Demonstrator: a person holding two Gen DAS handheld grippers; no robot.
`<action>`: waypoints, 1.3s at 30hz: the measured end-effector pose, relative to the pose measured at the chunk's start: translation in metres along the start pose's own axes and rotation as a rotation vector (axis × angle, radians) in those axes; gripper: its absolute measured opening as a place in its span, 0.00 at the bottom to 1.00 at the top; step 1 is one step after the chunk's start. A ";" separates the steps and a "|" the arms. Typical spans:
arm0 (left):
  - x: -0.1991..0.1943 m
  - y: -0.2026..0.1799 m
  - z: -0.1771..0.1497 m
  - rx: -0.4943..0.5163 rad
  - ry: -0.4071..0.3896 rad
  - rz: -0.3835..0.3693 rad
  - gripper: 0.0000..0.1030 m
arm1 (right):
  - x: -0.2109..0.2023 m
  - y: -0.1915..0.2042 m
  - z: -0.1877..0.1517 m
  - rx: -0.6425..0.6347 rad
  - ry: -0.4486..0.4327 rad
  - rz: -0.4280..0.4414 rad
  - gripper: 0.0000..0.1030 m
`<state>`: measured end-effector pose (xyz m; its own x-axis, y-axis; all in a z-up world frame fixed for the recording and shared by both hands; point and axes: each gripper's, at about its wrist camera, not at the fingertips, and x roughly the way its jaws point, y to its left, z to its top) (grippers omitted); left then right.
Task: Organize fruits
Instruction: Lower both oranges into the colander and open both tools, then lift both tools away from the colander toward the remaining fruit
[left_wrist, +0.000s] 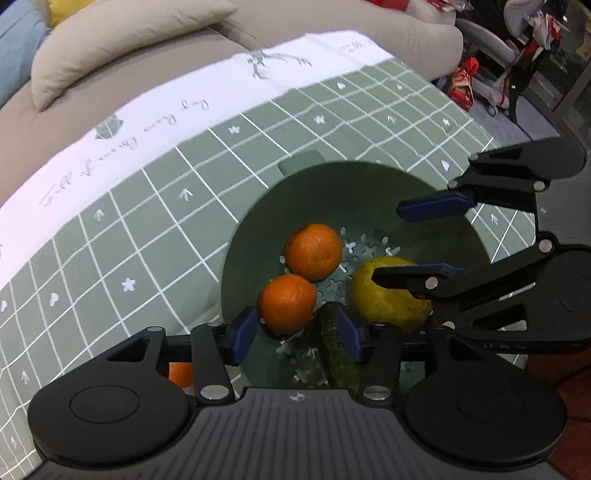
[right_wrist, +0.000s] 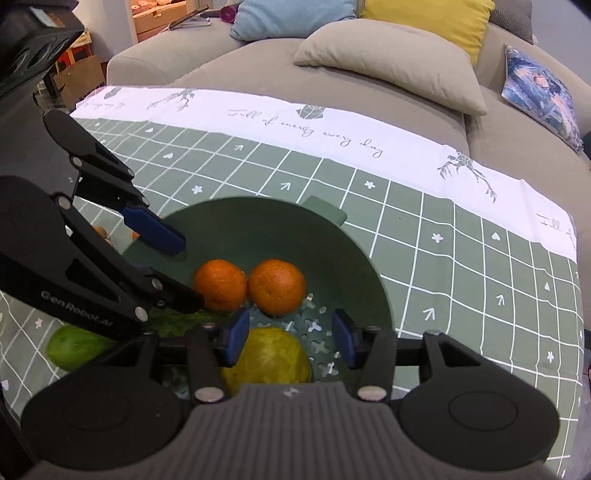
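Oranges (right_wrist: 248, 290), two of them, and a yellow fruit (right_wrist: 271, 360) already sit in your green bowl (right_wrist: 364, 266). Both your left gripper (left_wrist: 297, 334) and right gripper (right_wrist: 290, 341) hover spread and empty above it. A green fruit (right_wrist: 72, 349) waits just outside the bowl.

From the left wrist view I see only a sliver of an orange fruit (left_wrist: 181, 374) behind my left gripper (left_wrist: 297, 334), and the cucumber (left_wrist: 338, 347) runs under its body. In the right wrist view my left gripper (right_wrist: 181, 269) covers most of the cucumber (right_wrist: 177, 321), a green fruit (right_wrist: 74, 349) on the desk is half hidden, and the small brown things (right_wrist: 101, 234) behind it are too small to tell.
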<state>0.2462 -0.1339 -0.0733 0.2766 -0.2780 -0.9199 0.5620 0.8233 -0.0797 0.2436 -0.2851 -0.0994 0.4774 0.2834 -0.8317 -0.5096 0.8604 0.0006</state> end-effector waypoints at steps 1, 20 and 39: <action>-0.005 0.000 -0.001 -0.001 -0.011 0.002 0.57 | -0.004 0.001 0.000 0.005 -0.006 0.002 0.45; -0.133 0.006 -0.080 -0.155 -0.318 0.105 0.59 | -0.078 0.090 -0.009 0.152 -0.169 -0.034 0.53; -0.139 0.021 -0.184 -0.306 -0.304 0.192 0.59 | -0.080 0.193 -0.045 0.064 -0.186 0.005 0.54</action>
<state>0.0765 0.0130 -0.0175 0.5948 -0.2015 -0.7782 0.2359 0.9692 -0.0707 0.0745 -0.1605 -0.0574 0.6023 0.3558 -0.7146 -0.4686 0.8823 0.0443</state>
